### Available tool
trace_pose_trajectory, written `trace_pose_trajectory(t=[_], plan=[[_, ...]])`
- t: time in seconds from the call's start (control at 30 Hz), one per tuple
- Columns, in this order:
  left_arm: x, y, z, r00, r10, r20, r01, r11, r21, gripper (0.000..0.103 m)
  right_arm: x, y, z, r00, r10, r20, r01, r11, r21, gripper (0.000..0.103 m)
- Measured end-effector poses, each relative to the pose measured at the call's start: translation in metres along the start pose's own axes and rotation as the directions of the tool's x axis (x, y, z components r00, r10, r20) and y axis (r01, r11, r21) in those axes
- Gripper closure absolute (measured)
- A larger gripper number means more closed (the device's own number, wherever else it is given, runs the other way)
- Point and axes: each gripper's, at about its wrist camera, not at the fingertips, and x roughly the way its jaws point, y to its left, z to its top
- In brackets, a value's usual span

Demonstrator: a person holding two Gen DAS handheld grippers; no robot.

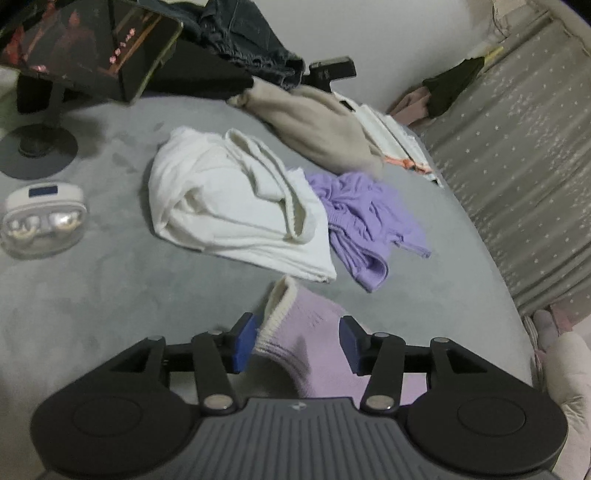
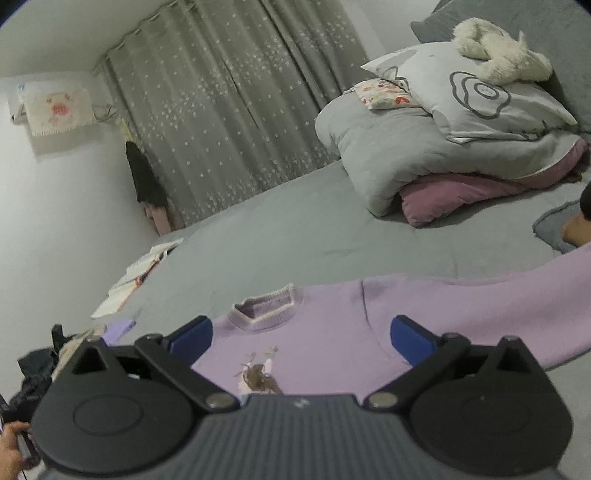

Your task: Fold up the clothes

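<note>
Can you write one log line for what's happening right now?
left gripper: open around sweater cuff | right gripper: open above lilac sweater | bed: sweater flat

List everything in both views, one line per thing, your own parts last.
sweater: one, lilac, flat on the bed, cuff between the left jaws
bed: one, grey cover
white top: one, crumpled mid-bed
purple garment: one, beside the white top
beige garment: one, behind them
denim: one, dark blue, far edge
phone: one, on a black stand, screen lit
earbud case: one, white, open
curtain: one, grey with stars
duvet: one, grey, bundled
pillow: one, pale grey, on the duvet
plush: one, cream, on the pillow
left hand-held gripper: open, cuff between the jaws
right hand-held gripper: open, over the sweater
</note>
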Motion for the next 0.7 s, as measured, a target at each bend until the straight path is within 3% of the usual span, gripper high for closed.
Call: trace_pose_trajectory(t=[0.07,0.2,0.27,0.33,0.37,0.4,0.5,0.7], plan=[[0.01,-0.004,-0.005,0.998,0.024,-0.05,-0.022,0.999,0.039,0.047,0.001,0.0,-0.001,1.0,-0.001,-0.003,0.001,1.0,0.003,0.0],[0.014,-0.02,-0.015,0.998,0.052,-0.038,-0.046,0.988,0.146,0.034,0.001,0.002,0.0,1.0,-0.004,-0.01,0.004,1.0,0.001,0.0],[0.016,-0.03,-0.024,0.997,0.064,-0.03,-0.057,0.978,0.203,0.036,0.002,0.004,-0.002,1.0,-0.006,-0.016,0.005,1.0,-0.005,0.0],[0.019,-0.042,-0.032,0.996,0.088,-0.027,-0.077,0.96,0.27,0.058,0.003,0.007,-0.004,1.0,-0.01,-0.023,0.01,1.0,-0.015,0.0],[0.021,-0.047,-0.036,0.995,0.1,-0.026,-0.088,0.949,0.302,0.08,0.003,0.007,-0.004,1.0,-0.012,-0.026,0.011,1.0,-0.018,0.0],[0.022,-0.053,-0.04,0.993,0.121,-0.017,-0.108,0.936,0.336,0.087,0.004,0.005,-0.003,1.0,-0.011,-0.027,0.011,1.0,-0.021,0.0],[0.019,-0.067,-0.048,0.987,0.16,0.017,-0.154,0.906,0.394,0.097,0.002,0.007,-0.004,1.0,-0.013,-0.025,0.012,0.999,-0.029,0.0],[0.015,-0.079,-0.051,0.978,0.197,0.066,-0.206,0.871,0.447,0.098,-0.001,-0.001,0.0,0.999,-0.03,-0.015,0.029,0.999,-0.034,0.0]])
